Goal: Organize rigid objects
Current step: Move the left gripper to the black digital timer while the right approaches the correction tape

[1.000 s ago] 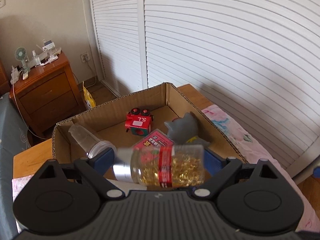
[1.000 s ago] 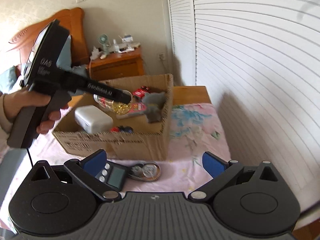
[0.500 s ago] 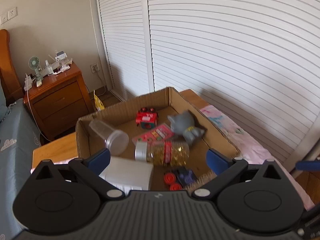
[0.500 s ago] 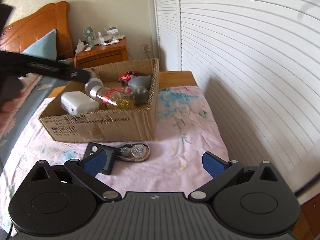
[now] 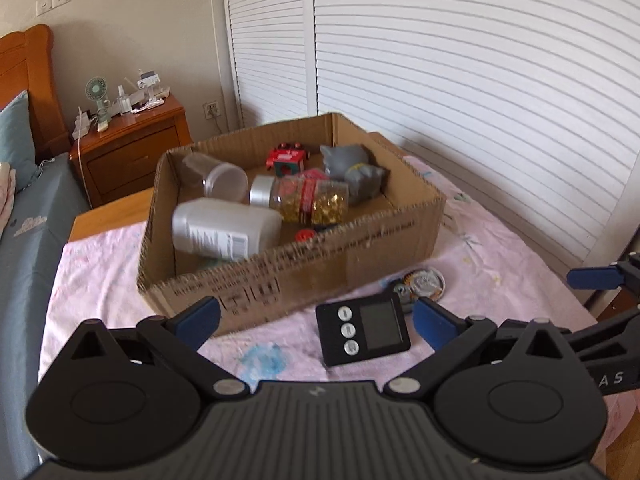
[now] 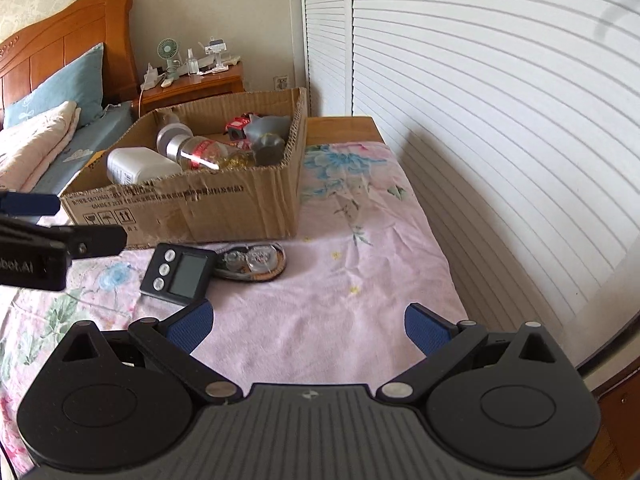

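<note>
- Left tongs (image 5: 316, 320) and right tongs (image 6: 308, 326) both hang released, gripping nothing, above the pink floral cloth (image 6: 360, 280).
- Just beyond, a black timer (image 5: 363, 330) lies flat, touching a round tin (image 5: 426, 282).
- Farther, the cardboard box (image 5: 320, 268) holds a white bottle (image 5: 224, 228), a jar of gold pins (image 5: 308, 200), a grey toy (image 5: 356, 174) and a red toy (image 5: 288, 160).

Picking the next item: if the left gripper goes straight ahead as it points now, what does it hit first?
Probably the black timer lying on the pink cloth, just ahead between the open jaws of the left gripper. Past it stands the box. Depth is uncertain.
</note>
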`<state>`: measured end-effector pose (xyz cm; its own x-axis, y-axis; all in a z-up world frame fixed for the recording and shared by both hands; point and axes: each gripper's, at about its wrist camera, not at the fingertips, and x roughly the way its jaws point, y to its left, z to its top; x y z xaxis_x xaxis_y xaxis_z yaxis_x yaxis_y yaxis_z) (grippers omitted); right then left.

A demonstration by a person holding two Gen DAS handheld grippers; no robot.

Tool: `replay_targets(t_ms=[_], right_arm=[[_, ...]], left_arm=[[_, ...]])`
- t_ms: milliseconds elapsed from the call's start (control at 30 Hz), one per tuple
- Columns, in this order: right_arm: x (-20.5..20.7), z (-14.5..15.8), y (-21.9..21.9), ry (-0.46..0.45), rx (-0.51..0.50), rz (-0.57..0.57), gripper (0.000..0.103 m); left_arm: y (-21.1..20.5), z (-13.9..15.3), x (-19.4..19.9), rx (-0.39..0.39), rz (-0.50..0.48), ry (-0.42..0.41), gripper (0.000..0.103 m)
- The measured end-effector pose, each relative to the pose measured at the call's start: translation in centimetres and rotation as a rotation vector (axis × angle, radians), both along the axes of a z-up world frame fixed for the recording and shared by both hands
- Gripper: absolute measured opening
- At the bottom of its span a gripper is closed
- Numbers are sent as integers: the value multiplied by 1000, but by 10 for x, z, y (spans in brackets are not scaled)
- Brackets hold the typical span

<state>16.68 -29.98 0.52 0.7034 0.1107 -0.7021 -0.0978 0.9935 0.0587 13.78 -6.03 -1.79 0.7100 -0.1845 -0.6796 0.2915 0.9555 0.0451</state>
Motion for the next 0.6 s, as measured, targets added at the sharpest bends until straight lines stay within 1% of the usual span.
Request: replay_targets(t_ms=[67, 167, 300, 400, 533, 600], right_arm=[[-1, -6, -4, 11, 3, -13, 103], [0, -13, -10, 24, 17, -23, 103], [0, -17, -13, 31, 29, -21, 103], [0, -20, -15, 36, 31, -18, 103], [3, -24, -18, 46, 35, -20, 103], [4, -26, -19, 51, 34, -22, 103]], left_arm=[[-7, -9, 0, 2, 8, 11, 102], [-15, -25, 6, -29, 23, 49, 102], [-24, -42, 14, -46, 33, 68, 102], [-28, -53, 19, -36, 54, 77, 102], [-32, -63, 27, -1, 80, 108, 102], [-33, -66, 29, -2, 84, 116, 102]])
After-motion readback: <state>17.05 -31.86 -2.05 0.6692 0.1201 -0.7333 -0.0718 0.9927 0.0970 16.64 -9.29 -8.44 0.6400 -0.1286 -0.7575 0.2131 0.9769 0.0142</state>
